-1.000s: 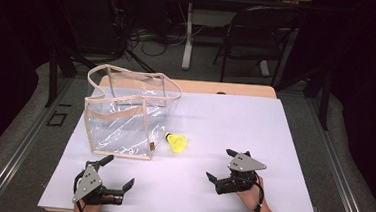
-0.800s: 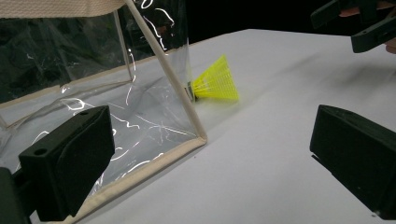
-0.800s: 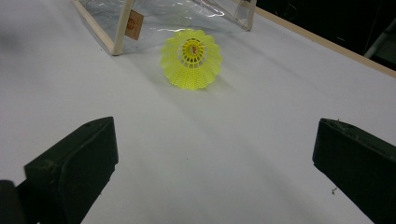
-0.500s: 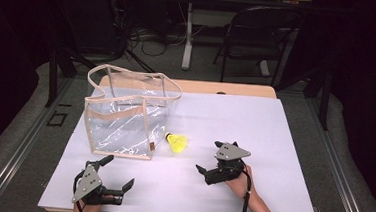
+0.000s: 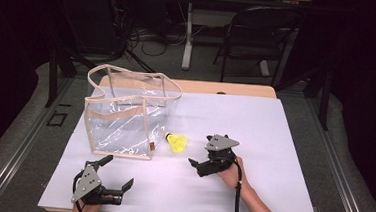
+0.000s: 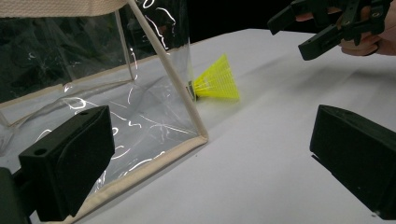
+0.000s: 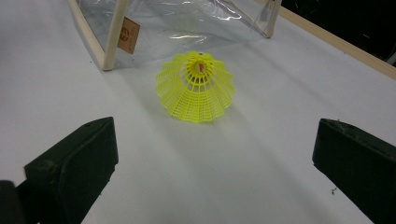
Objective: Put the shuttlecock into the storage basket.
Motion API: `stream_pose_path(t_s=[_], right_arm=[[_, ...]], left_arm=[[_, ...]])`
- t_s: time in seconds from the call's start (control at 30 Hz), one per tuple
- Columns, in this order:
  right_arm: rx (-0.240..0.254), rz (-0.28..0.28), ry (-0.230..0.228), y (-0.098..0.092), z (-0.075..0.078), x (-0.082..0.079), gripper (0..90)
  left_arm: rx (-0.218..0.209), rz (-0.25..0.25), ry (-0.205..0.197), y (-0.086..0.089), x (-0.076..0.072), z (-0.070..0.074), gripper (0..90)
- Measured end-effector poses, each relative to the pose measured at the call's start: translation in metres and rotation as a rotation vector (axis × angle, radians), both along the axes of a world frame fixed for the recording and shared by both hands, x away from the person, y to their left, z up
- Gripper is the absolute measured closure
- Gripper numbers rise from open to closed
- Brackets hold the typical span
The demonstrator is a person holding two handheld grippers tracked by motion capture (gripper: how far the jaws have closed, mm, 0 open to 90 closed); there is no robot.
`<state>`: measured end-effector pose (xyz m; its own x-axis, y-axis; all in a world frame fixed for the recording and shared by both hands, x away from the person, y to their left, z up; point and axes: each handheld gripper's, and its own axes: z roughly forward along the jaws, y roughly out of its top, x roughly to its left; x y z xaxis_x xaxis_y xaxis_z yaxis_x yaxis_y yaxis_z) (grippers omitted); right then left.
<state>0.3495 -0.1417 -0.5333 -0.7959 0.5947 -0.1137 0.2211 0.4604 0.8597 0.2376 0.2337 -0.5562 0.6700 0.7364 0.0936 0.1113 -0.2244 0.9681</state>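
shuttlecock [image 7: 196, 88]: bright yellow, mesh lattice skirt
bag [image 5: 125, 116]: clear plastic, beige fabric trim, small tan tag
table [image 5: 283, 143]: white top, light wood edge
left gripper [image 5: 117, 177]: black, grey plate
right gripper [image 5: 200, 150]: black, grey plate

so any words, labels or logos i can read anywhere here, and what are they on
No text reads clearly enough to quote.
Small brown tag on the clear bag, by its cream corner trim: a reddish mark, too blurred to read.
Inside the yellow shuttlecock, at its base: a tiny red mark, too small to read.
Both tongs: no lettering visible.
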Motion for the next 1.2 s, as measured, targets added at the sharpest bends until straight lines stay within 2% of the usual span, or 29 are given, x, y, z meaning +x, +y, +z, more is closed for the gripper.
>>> stream_pose_path(t_s=[0.9,1.0,1.2], right_arm=[[-0.013,0.015,0.045,0.027,-0.002,0.034,0.0],[-0.018,0.018,0.051,0.029,-0.002,0.038,2.4],[-0.038,0.013,0.051,0.033,-0.005,0.043,14.7]], left_arm=[[-0.003,-0.004,-0.008,0.000,-0.001,0.000,0.0],[-0.004,-0.001,-0.006,0.000,-0.001,0.001,0.0],[-0.003,-0.001,-0.007,0.001,-0.001,0.000,0.0]])
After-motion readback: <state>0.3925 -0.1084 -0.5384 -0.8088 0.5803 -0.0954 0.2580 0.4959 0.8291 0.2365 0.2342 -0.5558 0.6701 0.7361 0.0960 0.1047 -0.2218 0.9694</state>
